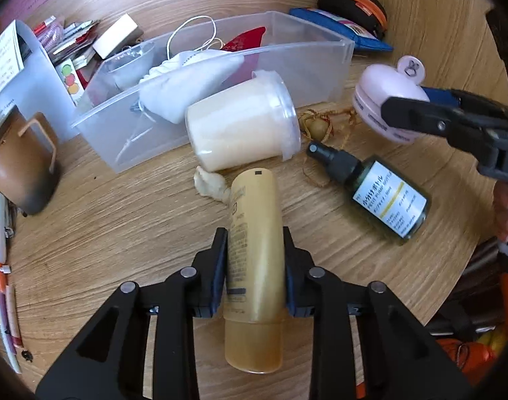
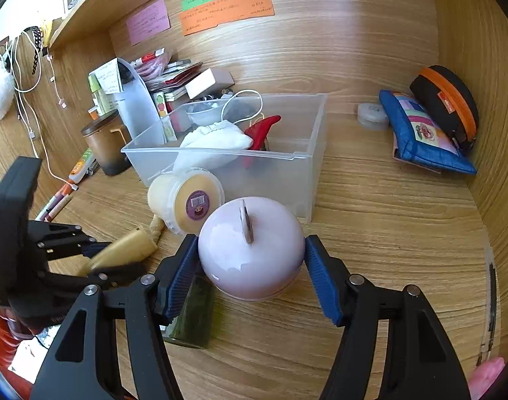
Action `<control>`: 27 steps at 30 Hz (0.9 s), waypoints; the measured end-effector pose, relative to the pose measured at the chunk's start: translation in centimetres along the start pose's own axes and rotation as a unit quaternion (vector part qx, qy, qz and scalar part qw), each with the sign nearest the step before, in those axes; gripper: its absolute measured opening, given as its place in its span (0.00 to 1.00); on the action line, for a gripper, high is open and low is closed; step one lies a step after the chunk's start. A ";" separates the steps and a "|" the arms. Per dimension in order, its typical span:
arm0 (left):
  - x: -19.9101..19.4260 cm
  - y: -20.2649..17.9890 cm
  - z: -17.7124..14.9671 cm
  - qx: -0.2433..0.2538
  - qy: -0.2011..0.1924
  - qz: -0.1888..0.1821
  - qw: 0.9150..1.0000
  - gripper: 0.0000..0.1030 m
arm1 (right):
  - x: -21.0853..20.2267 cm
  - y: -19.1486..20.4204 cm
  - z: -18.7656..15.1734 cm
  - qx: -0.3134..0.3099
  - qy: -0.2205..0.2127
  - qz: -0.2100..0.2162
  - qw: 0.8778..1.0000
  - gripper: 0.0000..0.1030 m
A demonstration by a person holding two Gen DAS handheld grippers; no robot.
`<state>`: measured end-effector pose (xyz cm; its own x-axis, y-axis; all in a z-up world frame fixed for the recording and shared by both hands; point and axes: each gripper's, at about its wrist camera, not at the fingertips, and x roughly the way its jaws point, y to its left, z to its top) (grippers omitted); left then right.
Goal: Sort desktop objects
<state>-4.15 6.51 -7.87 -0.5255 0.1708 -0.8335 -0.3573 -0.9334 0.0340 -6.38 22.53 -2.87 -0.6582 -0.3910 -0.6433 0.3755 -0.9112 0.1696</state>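
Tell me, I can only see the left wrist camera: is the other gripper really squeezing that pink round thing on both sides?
Observer: Yes. In the right wrist view the right gripper has a blue pad against each side of the pink round gadget.
Operator: What's on the flat end of the creamy jar?
Observer: The cream-filled jar has a round purple sticker in the middle of its lid.
Operator: Is anything next to the blue pouch that I can't see?
Observer: A small clear round container stands on the desk just beside the blue pouch, between it and the clear plastic bin.
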 end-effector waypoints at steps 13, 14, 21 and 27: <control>-2.8 1.8 0.9 -0.023 -0.048 0.018 0.998 0.25 | -2.9 -0.5 2.6 -0.011 -0.045 -0.002 0.999 0.59; -3.3 2.0 1.0 -0.026 -0.053 0.020 0.998 0.25 | -3.1 -0.5 2.9 -0.011 -0.048 -0.002 0.999 0.59; -6.0 3.3 1.7 -0.030 -0.085 0.044 0.995 0.25 | -3.8 -0.3 4.0 -0.012 -0.062 0.005 0.998 0.59; -6.9 4.2 3.0 -0.035 -0.103 0.058 0.992 0.25 | -3.0 0.2 4.8 -0.015 -0.059 0.011 0.998 0.59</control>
<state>-4.33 2.33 -0.34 -0.7088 0.1161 -0.6958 -0.2357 -0.9687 0.0785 -7.46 22.89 2.71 -0.7215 -0.4253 -0.5464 0.4087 -0.8986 0.1598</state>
